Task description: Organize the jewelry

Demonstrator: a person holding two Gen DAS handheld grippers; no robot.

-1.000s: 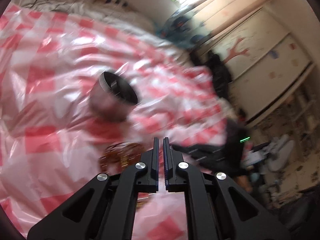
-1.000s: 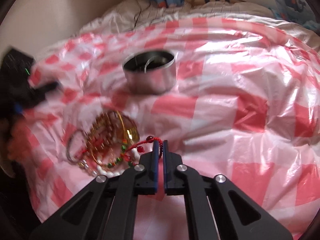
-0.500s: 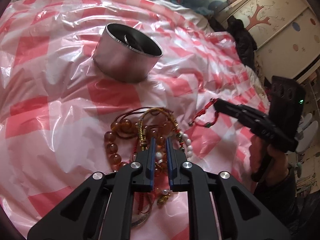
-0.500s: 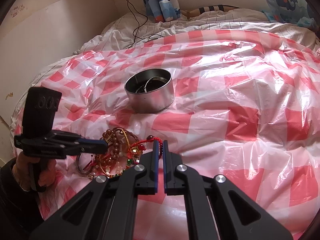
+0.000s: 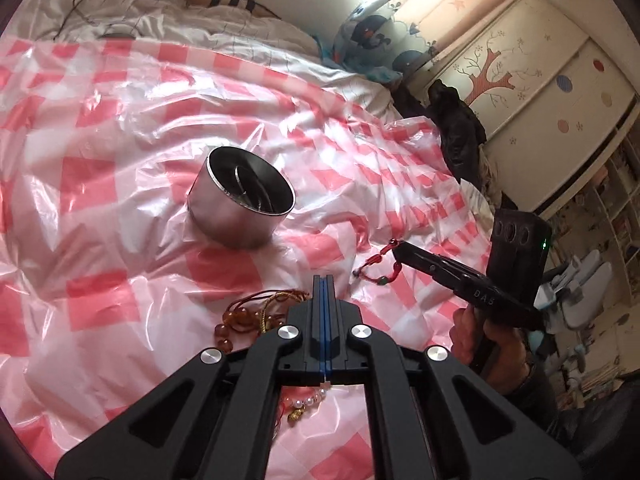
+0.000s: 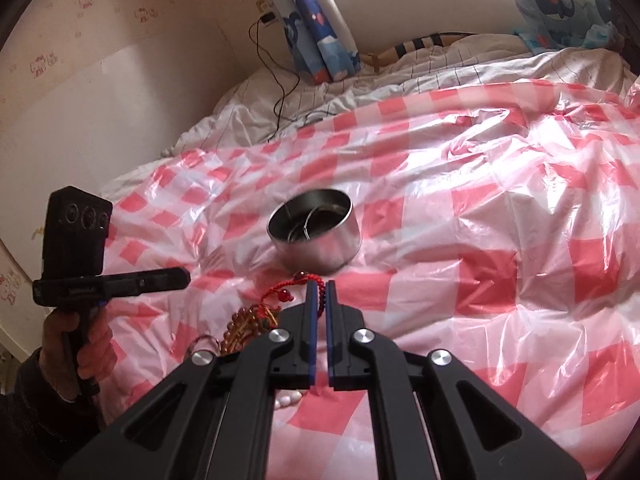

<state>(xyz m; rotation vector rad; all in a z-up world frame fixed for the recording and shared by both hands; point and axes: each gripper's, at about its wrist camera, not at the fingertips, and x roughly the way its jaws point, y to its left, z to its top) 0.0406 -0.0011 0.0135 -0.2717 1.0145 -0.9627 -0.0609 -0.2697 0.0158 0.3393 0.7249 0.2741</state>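
Pinching the red cord bracelet right at the tip of the right gripper, jaws nearly closed with just the cord's width between them. Hanging there just in front of the metal tin, between the tin and the jewelry pile. Drooping as a stretched loop in the left wrist view, long axis running from the gripper tip down and away from the tin toward the pile; hard to tell if the low end is touching the checked plastic sheet. Holding the left gripper fully closed, blue pads pressed flat together, nothing pinched as far as visible. Hovering it roughly level, off to the tin's left in the right wrist view, tip aimed across the front of the tin. Wrapping the left hand around the handle from below, same deal with the right hand. Sitting inside the tin already: a thin bangle, leaning on the wall.
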